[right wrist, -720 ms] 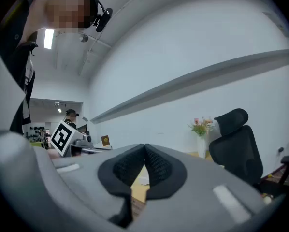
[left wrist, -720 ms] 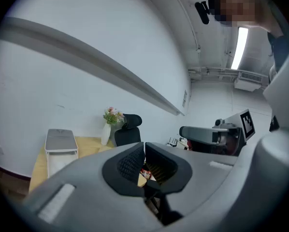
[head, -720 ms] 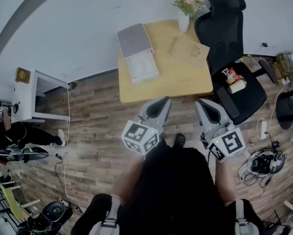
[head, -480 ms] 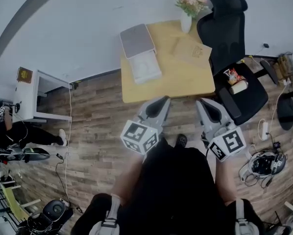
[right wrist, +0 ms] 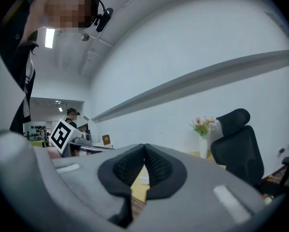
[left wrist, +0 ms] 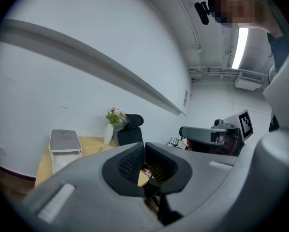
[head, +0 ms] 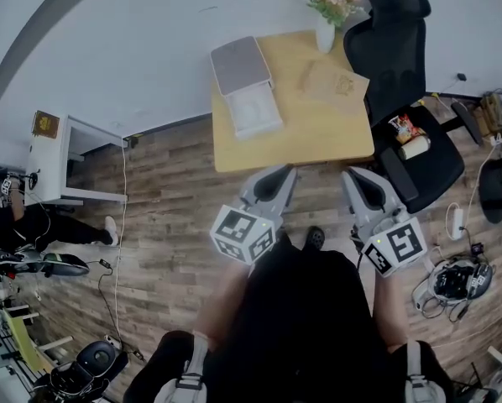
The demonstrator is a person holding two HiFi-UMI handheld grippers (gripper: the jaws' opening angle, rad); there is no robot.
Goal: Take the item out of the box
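An open box (head: 253,112) stands on the wooden table (head: 301,141), its grey lid (head: 240,64) folded back toward the wall; its white inside shows no clear item from here. In the left gripper view the box (left wrist: 65,149) is far off at the left. My left gripper (head: 283,175) (left wrist: 144,146) hangs shut and empty over the floor, short of the table's near edge. My right gripper (head: 354,177) (right wrist: 144,148) is level with it, also shut with nothing in it. Both are well apart from the box.
A flat brown packet (head: 335,82) and a vase of flowers (head: 325,32) are on the table's right side. A black office chair (head: 402,65) with snack packs (head: 406,137) stands to the right. A white side desk (head: 62,170) is at the left, and cables and a headset (head: 457,280) lie on the floor.
The head view has drifted, so the table and both grippers sit slightly further right in it. Both grippers stay shut and side by side.
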